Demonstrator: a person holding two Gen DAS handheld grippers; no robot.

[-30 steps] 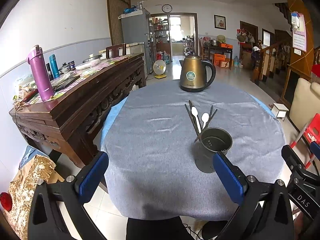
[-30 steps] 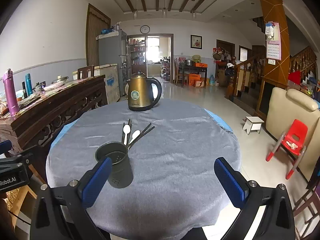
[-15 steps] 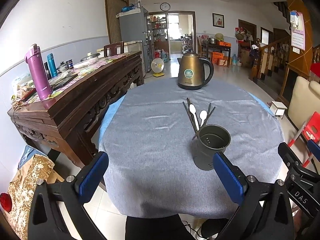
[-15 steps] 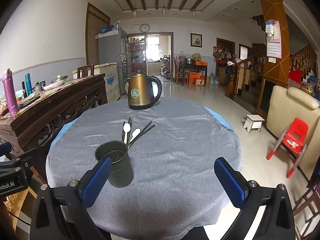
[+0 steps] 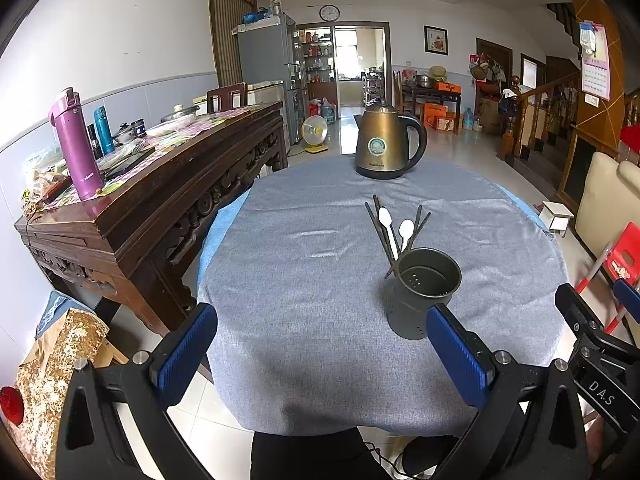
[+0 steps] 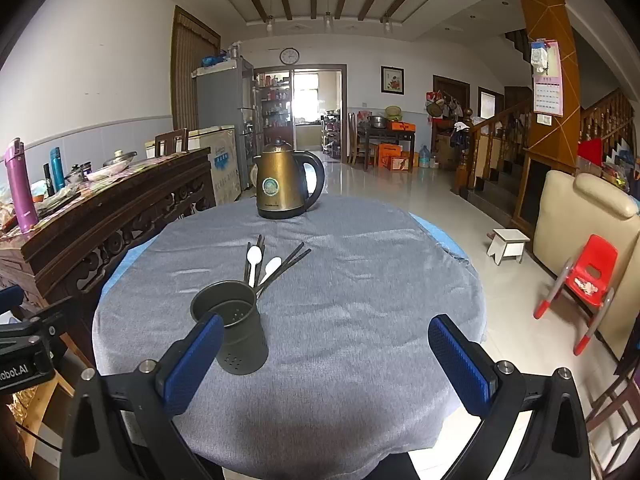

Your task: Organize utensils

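**Approach to loose utensils, both grippers empty**

Left gripper (image 5: pixel 320 350) and right gripper (image 6: pixel 326 360) both stood spread wide, holding nothing, low in their frames over the near worktop (image 5: pixel 304 280) edge. The dark holder cup (image 6: pixel 232 332) stood upright, empty, centre-left in the right view. Just behind it lay white spoons (image 6: pixel 254 258) and dark chopsticks (image 6: pixel 286 266), flat on the cloth. Judgement: take one piece at a time, pinch mid-handle, narrow the opening first; keep clear of the cup, it may tip.

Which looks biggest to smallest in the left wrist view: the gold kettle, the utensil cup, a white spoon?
1. gold kettle and utensil cup: alike in apparent size, and the cup sits nearer the camera, so unranked.
2. white spoon: clearly smallest.
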